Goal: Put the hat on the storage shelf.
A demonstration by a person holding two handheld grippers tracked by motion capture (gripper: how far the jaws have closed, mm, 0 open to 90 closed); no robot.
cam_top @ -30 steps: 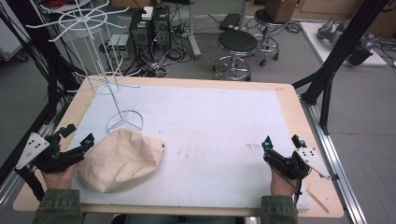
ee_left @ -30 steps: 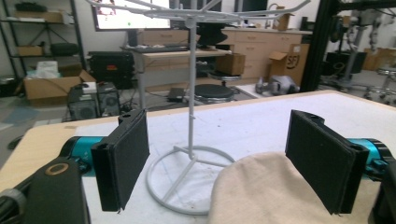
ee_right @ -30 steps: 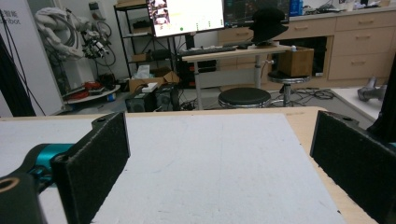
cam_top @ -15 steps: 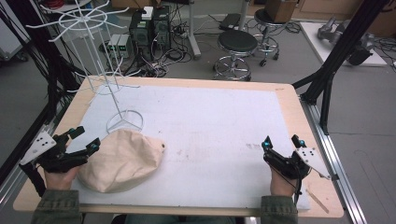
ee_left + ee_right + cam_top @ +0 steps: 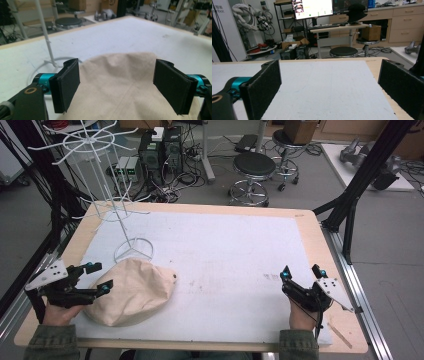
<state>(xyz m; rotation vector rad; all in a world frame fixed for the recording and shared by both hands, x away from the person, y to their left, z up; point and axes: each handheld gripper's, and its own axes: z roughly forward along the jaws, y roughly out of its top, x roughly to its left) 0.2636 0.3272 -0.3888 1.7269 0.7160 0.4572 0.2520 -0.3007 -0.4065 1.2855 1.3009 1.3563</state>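
While both claws gape wide, a beige bag (image 5: 131, 291) lies on the white-topped table (image 5: 225, 255) near stools (image 5: 254, 167).

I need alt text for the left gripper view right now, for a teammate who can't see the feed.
The left gripper is open, its two black jaws standing either side of a beige cloth bag that lies on the white table mat. Beyond the bag to the left, the ring base of a white wire rack rests on the mat.

Wooden table (image 5: 320, 227) — white mat (image 5: 225, 255), beige cloth bag (image 5: 132, 290), wire rack (image 5: 107, 195).
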